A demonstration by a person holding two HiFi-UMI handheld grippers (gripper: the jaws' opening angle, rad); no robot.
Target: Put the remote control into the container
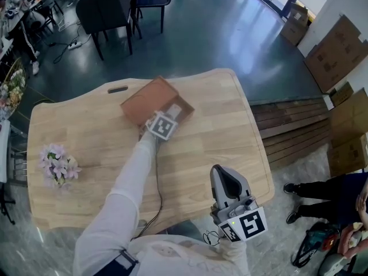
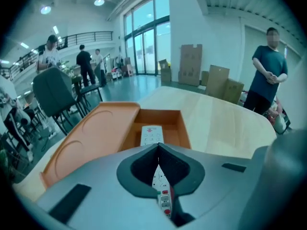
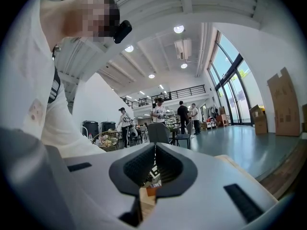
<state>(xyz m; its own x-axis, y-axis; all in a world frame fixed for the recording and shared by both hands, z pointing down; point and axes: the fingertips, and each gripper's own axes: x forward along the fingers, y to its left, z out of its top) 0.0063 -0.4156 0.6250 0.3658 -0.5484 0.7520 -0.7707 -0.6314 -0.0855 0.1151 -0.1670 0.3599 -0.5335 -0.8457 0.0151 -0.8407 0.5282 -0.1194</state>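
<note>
On a pale wooden table (image 1: 230, 131), the remote control (image 2: 151, 134) lies inside the orange container (image 2: 160, 115) just below the left gripper (image 2: 158, 146), whose jaws are closed and empty.

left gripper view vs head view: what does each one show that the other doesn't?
Left gripper view only: the left gripper with its jaws together and nothing clamped, and the remote control lying flat, keypad up, inside the container.

Head view only: the right gripper held back at the table's near edge, the bunch of flowers on the table's left side, and the person's white sleeve reaching to the container.

Both: the wooden table, the orange container with its lid open, and dark chairs beyond.
</note>
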